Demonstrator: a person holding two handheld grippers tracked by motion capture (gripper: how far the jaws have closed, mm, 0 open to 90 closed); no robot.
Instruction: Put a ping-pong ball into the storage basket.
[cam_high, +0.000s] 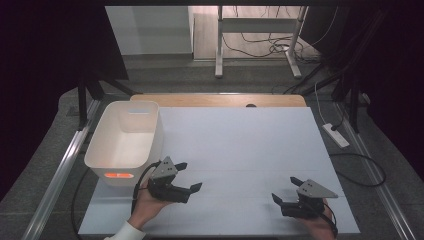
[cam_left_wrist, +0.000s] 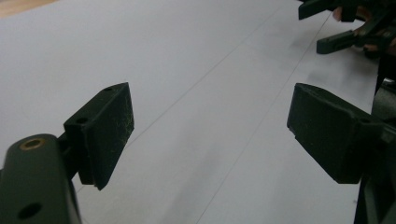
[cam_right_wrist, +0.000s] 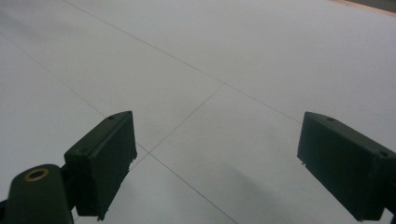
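The left gripper, jaws spread and empty, sat just beside the white bin lying at its ten o'clock, far nearer than the right gripper, likewise gaping empty at the white table's five o'clock.

The flat white board covering the table is evenly and softly lit from above, while the room around it falls into deep black at the left and right edges of the high view. A bright patch glows on the pale floor beyond the board's far edge. In both gripper views the board looks dimmer and greyish, the near black jaws are soft and out of focus, and only faint shadows lie on it.
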